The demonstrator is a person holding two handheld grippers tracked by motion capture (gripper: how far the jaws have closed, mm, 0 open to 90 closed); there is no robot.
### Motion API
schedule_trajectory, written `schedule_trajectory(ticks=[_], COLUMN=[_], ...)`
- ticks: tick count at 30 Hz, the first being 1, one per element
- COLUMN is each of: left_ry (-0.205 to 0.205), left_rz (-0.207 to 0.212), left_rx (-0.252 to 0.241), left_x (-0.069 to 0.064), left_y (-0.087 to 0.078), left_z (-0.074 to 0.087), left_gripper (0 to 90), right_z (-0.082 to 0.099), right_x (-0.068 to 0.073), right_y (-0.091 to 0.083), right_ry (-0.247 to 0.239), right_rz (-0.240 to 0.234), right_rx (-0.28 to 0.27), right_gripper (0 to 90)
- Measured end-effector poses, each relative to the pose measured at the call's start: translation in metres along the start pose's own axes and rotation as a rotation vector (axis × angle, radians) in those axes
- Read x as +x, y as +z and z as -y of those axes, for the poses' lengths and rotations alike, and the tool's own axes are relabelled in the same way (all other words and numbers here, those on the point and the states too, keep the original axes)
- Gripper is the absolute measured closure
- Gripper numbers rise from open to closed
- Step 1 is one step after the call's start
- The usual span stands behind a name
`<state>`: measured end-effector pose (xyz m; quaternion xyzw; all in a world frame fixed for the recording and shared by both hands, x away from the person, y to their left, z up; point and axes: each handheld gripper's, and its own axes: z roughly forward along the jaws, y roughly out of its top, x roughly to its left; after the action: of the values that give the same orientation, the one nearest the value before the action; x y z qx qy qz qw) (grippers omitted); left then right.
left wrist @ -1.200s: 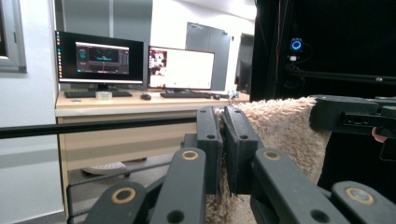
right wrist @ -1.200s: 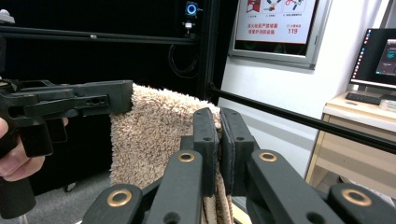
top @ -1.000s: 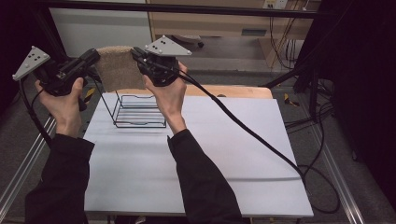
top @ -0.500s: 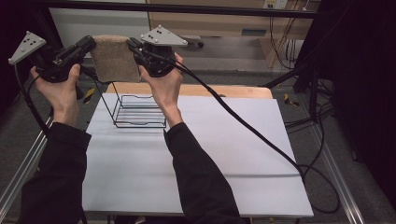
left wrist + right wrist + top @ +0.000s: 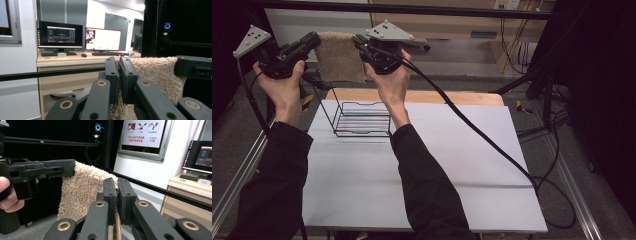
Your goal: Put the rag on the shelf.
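A beige fuzzy towel (image 5: 341,56) hangs stretched between my two grippers, high above the far left of the table. My left gripper (image 5: 314,39) is shut on its left top corner, and my right gripper (image 5: 358,41) is shut on its right top corner. In the left gripper view the jaws (image 5: 118,75) pinch the towel (image 5: 155,75), with the other gripper (image 5: 193,66) at its far corner. In the right gripper view the jaws (image 5: 117,197) clamp the towel (image 5: 85,192), and the left gripper (image 5: 37,171) holds the opposite corner. A black wire rack (image 5: 362,117) stands on the table below the towel.
The white table (image 5: 452,175) has a wooden strip (image 5: 447,97) along its far edge. A thick black cable (image 5: 472,135) trails from the right gripper across the table to the right. A desk with monitors (image 5: 80,37) stands beyond a black frame bar (image 5: 50,73).
Both hands have lifted the towel higher and carried it a little farther from the person. More of the towel now shows between the grippers above the rack.
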<state>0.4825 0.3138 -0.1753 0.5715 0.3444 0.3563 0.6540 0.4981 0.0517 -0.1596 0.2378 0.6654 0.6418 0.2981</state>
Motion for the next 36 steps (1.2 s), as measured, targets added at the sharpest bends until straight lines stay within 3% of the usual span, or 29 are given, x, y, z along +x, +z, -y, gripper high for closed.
schedule_trajectory(ticks=[7, 20, 28, 31, 36], left_ry=[-0.037, -0.016, -0.014, -0.007, 0.006], left_rz=[-0.004, -0.001, 0.015, 0.028, 0.044], left_rx=[0.003, 0.040, 0.066, 0.071, 0.091], left_x=[0.012, 0.026, 0.031, 0.030, 0.028], left_y=[0.009, 0.025, 0.018, 0.014, 0.007], left_z=[0.005, 0.014, 0.027, 0.032, 0.040], left_gripper=[85.4, 85.4, 85.4, 85.4, 85.4], right_z=[0.001, 0.010, 0.020, 0.030, 0.038], right_x=[-0.005, -0.014, -0.012, -0.013, -0.012], right_y=[0.015, 0.031, 0.035, 0.035, 0.031], right_ry=[0.001, 0.007, 0.000, 0.029, 0.029], right_rz=[-0.002, 0.021, 0.013, 0.006, -0.007], right_rx=[0.013, 0.047, 0.084, 0.100, 0.107], right_gripper=[85.9, 85.8, 85.8, 85.8, 85.7])
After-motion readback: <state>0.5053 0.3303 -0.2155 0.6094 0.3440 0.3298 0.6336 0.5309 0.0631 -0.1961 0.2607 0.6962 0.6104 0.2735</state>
